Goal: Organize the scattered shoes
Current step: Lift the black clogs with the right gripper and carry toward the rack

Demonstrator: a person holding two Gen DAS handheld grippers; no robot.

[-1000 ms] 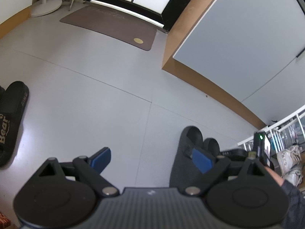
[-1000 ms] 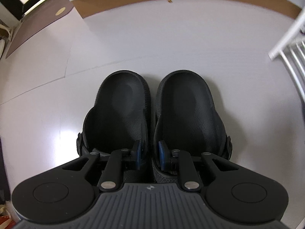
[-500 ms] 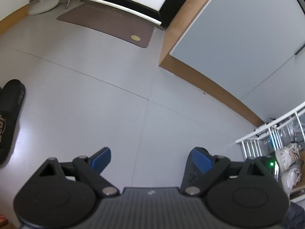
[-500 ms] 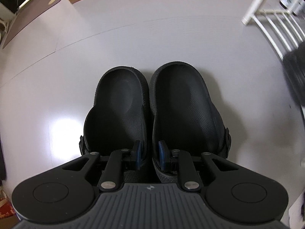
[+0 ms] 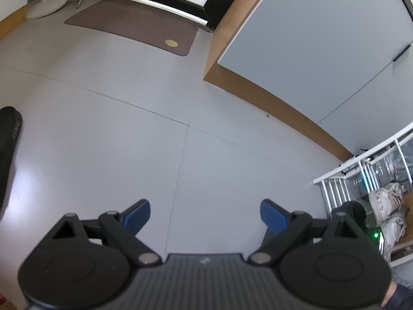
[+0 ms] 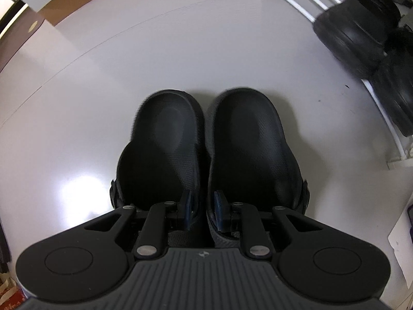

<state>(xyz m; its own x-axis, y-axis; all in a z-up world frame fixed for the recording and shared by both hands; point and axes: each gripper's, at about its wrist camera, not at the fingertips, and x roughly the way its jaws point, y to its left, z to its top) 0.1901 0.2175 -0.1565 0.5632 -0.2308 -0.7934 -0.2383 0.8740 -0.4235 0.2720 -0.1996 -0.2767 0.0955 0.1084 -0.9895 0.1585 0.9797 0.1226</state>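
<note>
Stretching across both views, the pale floor [image 5: 108, 134] took up most of the scene, crossed by thin seams and a bright glare patch. A grey cabinet [image 5: 322, 51] with a brown base rose at the upper right of the left wrist view, its top cut off by the frame. A brown mat [image 5: 134, 28] lay by the doorway beyond. A white rack [image 5: 361, 170] stood at the right edge, holding pale sneakers [image 5: 387, 201] that were partly hidden behind its bars; in the right wrist view the same rack carried dark shoes [image 6: 361, 38], blurred and cut off at the edge.

A pair of black clogs [image 6: 245, 142] hung side by side above the floor in the right wrist view, their heels hidden behind the gripper body. The right gripper [image 6: 202, 206] had its jaws nearly closed, pinching the two touching inner walls of the clogs between the blue pads. A black slipper [image 5: 9, 155] lay at the far left of the left wrist view, more than half cut off, its white lettering too small to read. The left gripper [image 5: 204, 214] held its jaws wide apart over bare floor, gripping nothing. A dark sleeve [image 5: 402, 297] showed at the lower right corner.
</note>
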